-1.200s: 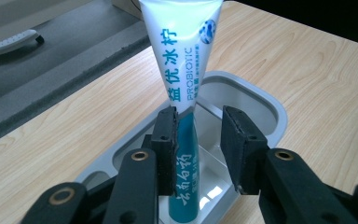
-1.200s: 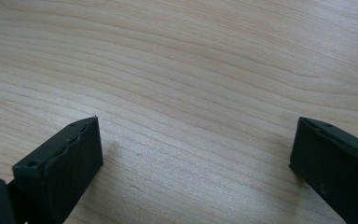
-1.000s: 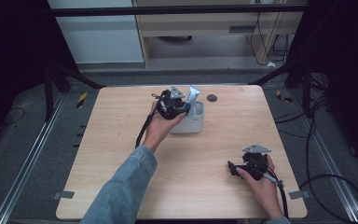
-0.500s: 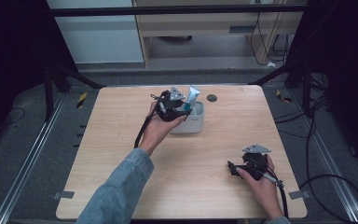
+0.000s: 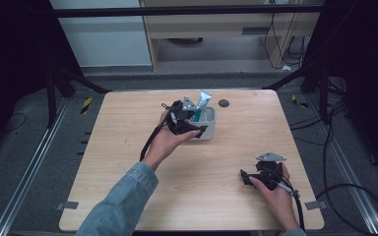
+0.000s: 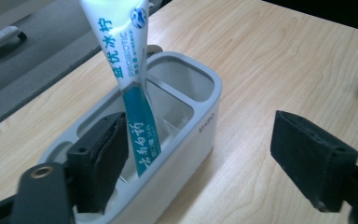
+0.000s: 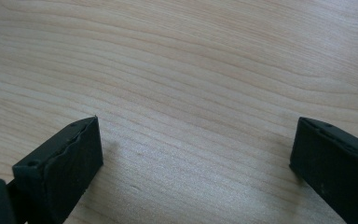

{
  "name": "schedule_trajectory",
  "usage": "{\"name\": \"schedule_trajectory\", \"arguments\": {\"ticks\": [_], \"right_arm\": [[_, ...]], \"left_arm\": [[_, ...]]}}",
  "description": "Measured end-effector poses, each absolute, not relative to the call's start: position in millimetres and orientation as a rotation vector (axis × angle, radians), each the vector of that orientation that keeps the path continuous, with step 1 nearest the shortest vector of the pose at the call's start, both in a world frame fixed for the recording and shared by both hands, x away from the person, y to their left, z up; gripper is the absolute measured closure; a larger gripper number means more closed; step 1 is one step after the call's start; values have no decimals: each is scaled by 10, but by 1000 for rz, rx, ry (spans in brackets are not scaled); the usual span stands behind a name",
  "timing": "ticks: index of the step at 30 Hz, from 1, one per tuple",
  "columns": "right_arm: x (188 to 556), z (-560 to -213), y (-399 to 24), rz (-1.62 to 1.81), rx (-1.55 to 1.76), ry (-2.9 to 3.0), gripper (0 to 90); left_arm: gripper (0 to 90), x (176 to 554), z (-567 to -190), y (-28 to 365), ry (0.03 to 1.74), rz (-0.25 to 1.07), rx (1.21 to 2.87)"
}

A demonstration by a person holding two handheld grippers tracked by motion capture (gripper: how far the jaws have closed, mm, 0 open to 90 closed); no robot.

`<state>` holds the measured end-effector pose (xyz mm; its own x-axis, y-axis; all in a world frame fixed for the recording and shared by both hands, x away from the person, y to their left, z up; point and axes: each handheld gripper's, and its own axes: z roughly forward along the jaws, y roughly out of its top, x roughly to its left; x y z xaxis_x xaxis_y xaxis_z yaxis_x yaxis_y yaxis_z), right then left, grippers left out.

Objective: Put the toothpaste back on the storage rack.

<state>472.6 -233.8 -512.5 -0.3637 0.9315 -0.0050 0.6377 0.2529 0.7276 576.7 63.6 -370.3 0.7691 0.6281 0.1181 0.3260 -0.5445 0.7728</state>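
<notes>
A white and teal toothpaste tube [image 6: 135, 79] stands tilted in a white, divided holder [image 6: 205, 126] at the table's far middle. From above, the tube [image 5: 203, 101] sticks out of the holder [image 5: 209, 129]. My left gripper [image 6: 200, 140] is at the holder's near side. Its jaws have just been opening and now stand wide. The tube is between them, close by the left pad [image 6: 100, 168] and not pinched. In the high view a hand holds this left gripper [image 5: 197, 127]. My right gripper [image 7: 196, 140] is open over bare wood, low at the front right [image 5: 246, 178].
A small dark round disc [image 5: 223, 103] lies behind the holder near the far edge. The wooden table [image 5: 128, 162] has dark floor, rails and cables around it. A yellow and black piece [image 5: 85, 104] lies on the floor at the left.
The left gripper has drawn back a little from the holder toward the near side, and its jaws are wider. The tube stays in the holder. The right hand has kept still.
</notes>
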Motion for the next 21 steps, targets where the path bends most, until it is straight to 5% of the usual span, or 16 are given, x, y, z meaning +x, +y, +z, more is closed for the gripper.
{"name": "schedule_trajectory", "arguments": {"ticks": [21], "right_arm": [[4713, -5124, -2326, 903, 1432, 2093, 25]], "left_arm": [[83, 5346, -4088, 1474, 825, 445, 2273]]}}
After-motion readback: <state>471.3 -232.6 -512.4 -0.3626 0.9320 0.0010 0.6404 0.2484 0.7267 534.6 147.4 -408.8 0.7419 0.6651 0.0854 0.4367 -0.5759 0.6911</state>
